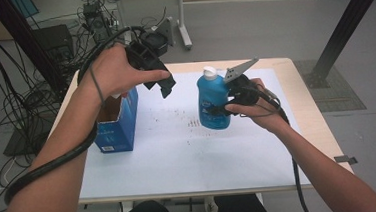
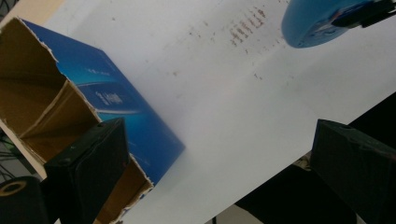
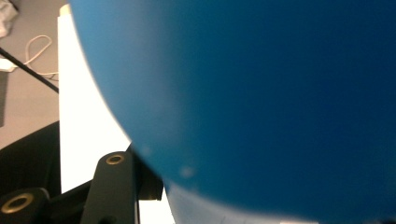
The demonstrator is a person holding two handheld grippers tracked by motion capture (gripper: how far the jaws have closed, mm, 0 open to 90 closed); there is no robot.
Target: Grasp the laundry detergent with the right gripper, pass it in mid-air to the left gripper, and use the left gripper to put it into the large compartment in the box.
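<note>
Right gripper (image 1: 225, 108) clamped on upright blue bottle (image 1: 213, 103), held above white-covered bench (image 1: 189, 156). Left gripper (image 1: 162, 85) empty, jaws wide apart, just above open blue box (image 1: 122, 123) at bench left.

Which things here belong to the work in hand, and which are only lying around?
In the work:
- blue bottle, clamped in the right gripper
- open blue carton, with the left gripper open and empty above it

Only lying around:
- white sheet covering the table, with small brown marks
- cables on the floor
</note>
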